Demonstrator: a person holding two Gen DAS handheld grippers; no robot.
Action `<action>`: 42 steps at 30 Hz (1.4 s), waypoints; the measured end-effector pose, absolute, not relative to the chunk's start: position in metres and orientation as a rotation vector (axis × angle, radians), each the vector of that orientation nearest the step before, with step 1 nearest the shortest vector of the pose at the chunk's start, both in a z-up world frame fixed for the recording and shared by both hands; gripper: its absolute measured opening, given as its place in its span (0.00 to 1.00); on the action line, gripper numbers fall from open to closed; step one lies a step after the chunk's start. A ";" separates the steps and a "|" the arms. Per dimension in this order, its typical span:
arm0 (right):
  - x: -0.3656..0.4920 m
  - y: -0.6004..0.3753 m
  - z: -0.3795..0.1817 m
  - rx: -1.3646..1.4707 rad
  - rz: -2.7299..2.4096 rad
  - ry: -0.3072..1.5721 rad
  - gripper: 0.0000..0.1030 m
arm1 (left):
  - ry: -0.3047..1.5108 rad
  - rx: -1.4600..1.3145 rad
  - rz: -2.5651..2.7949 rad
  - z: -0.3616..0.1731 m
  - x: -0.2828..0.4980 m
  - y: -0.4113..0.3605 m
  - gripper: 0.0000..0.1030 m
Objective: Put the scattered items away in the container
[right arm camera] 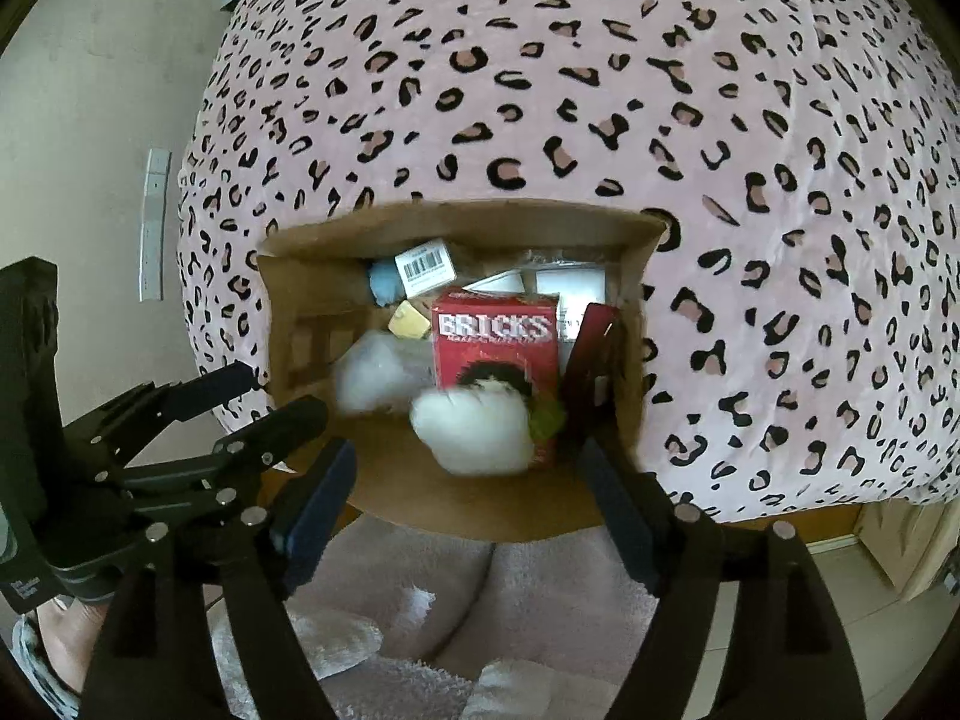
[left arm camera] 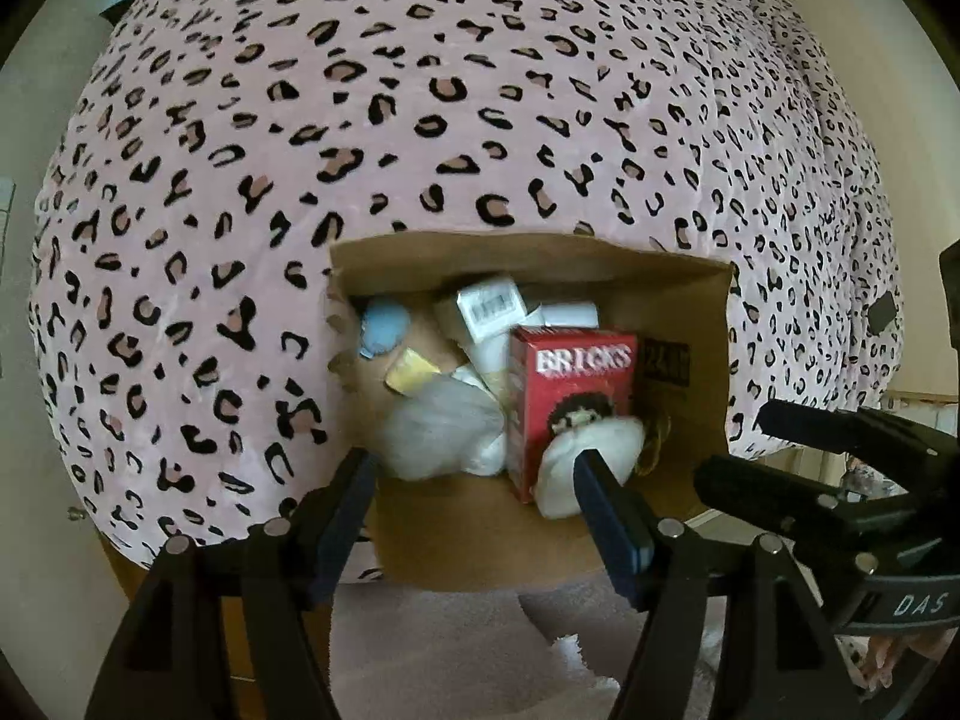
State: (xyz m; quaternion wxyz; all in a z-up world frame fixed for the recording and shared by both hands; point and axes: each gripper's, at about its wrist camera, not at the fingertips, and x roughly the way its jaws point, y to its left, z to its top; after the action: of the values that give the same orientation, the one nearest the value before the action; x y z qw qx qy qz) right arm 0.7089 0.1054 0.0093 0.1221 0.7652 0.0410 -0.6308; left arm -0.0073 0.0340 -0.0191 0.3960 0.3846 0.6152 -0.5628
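An open cardboard box [left arm camera: 480, 264] [right arm camera: 456, 222] sits at the edge of a bed. Inside stand a red "BRICKS" carton [left arm camera: 570, 396] [right arm camera: 495, 342], a clear plastic bag [left arm camera: 438, 426], a pale blue item [left arm camera: 384, 327], a yellow piece [right arm camera: 408, 318] and white cartons [right arm camera: 426, 267]. A white fluffy item [left arm camera: 600, 447] [right arm camera: 474, 432], blurred in the right wrist view, lies against the red carton. My left gripper [left arm camera: 474, 498] [right arm camera: 279, 393] hovers open over the box's near side. My right gripper [right arm camera: 465, 480] [left arm camera: 744, 444] is open beside it, with nothing between its pads.
A pink leopard-print blanket [left arm camera: 420, 120] [right arm camera: 720, 150] covers the bed around the box. A pink fluffy rug [right arm camera: 480, 600] lies on the floor below. A pale wall with a white strip [right arm camera: 153, 228] is to the left. Part of a person shows at the lower left [right arm camera: 54, 630].
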 end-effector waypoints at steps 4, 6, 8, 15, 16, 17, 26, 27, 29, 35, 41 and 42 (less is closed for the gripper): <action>0.699 0.109 0.018 2.204 -1.851 0.158 0.77 | 1.537 0.954 -1.418 -0.011 -0.003 0.034 0.69; 0.694 0.111 0.023 2.183 -1.852 0.197 0.77 | 1.528 0.944 -1.408 -0.006 0.000 0.035 0.69; 0.693 0.111 0.029 2.158 -1.873 0.253 0.78 | 1.517 0.936 -1.400 -0.003 0.003 0.037 0.70; 0.692 0.104 0.040 2.006 -1.830 0.533 0.80 | 1.468 0.933 -1.366 0.008 0.006 0.048 0.75; 0.693 0.103 0.040 1.998 -1.830 0.549 0.80 | 1.464 0.934 -1.360 0.009 0.005 0.049 0.75; 0.693 0.103 0.040 1.994 -1.830 0.560 0.80 | 1.460 0.937 -1.357 0.009 0.005 0.051 0.75; 0.695 0.107 0.032 1.936 -1.767 0.712 0.81 | 1.408 0.958 -1.336 0.012 -0.007 0.064 0.81; 0.696 0.107 0.031 1.927 -1.755 0.731 0.81 | 1.403 0.958 -1.332 0.012 -0.007 0.065 0.81; 0.697 0.108 0.029 1.908 -1.729 0.766 0.81 | 1.407 0.945 -1.317 0.012 -0.008 0.066 0.81; 0.700 0.109 0.025 1.830 -1.641 0.876 0.81 | 1.409 0.950 -1.277 0.010 -0.014 0.067 0.81; 0.702 0.108 0.023 1.792 -1.604 0.921 0.81 | 1.385 0.954 -1.271 0.013 -0.019 0.067 0.81; 0.703 0.107 0.023 1.786 -1.598 0.926 0.81 | 1.382 0.953 -1.274 0.013 -0.020 0.067 0.81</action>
State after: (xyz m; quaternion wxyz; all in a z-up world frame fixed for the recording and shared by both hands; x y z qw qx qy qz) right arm 0.7030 0.1075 0.0230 0.2825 0.6668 0.3458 -0.5966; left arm -0.0196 0.0674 0.0134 0.4943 0.3931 0.5702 -0.5254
